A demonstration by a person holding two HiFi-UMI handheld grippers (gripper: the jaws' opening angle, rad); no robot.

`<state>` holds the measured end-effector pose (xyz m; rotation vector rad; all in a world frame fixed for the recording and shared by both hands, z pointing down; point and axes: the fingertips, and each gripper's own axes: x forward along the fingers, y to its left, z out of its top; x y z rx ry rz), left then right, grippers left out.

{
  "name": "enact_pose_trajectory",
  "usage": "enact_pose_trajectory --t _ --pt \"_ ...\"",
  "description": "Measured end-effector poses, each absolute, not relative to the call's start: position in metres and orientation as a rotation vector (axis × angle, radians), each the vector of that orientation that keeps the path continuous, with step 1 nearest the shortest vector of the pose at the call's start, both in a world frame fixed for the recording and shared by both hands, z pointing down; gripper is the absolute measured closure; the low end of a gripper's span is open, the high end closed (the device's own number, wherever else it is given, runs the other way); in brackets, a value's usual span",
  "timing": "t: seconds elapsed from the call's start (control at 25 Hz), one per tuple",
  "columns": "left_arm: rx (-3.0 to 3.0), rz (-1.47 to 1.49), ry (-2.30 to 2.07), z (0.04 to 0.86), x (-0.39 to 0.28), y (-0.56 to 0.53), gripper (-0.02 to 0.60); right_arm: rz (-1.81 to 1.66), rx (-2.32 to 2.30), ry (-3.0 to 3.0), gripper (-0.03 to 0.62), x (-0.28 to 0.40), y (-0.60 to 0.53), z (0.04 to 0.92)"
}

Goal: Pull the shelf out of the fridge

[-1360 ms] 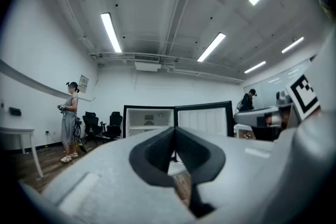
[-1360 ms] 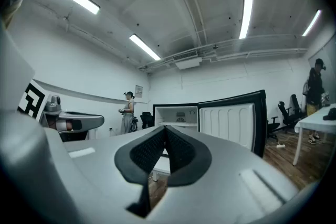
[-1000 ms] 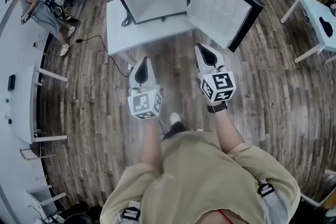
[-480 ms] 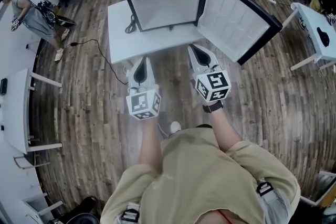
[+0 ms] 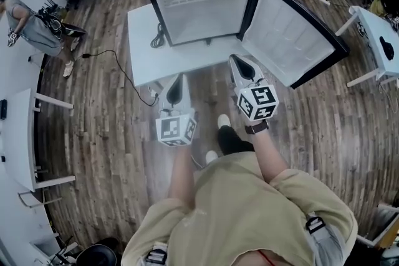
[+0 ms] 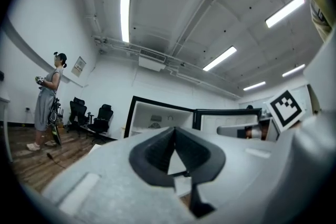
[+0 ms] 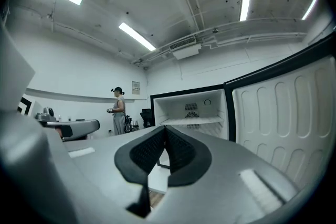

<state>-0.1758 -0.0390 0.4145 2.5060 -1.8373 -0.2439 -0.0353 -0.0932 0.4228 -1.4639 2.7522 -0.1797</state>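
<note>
Fridge [image 5: 199, 3] door [image 5: 293, 40] is open; the shelf [image 7: 191, 121] sits fully inside, untouched. Left gripper [image 5: 177, 79] and right gripper [image 5: 240, 63] are both clenched on nothing, hovering at the table [image 5: 143, 53] edge, short of the cabinet. Remaining, by my read: reach in, grab the shelf's front edge, pull it out.

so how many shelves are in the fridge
1: a shelf spans the open fridge about midway up, under the vent. The right gripper hides the lower part, so another may be there.
</note>
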Motion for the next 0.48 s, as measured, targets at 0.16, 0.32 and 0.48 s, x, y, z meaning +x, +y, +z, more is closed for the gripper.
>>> enact_pose_trajectory --t 0.16,0.32,0.48 --pt "2.475 -0.199 -1.867 0.42 -0.182 -0.095 0.578 -0.241 -1.39 2.758 0.586 -0.052 -0.143 0.43" --pt "2.487 -0.169 -1.898 0.411 -0.174 -0.147 0.578 -0.354 -1.317 2.722 0.586 -0.058 -0.199 0.433" --pt "2.507 -0.143 -1.894 0.409 -0.158 -0.197 0.578 -0.468 -1.281 2.671 0.586 -0.052 -0.249 0.44"
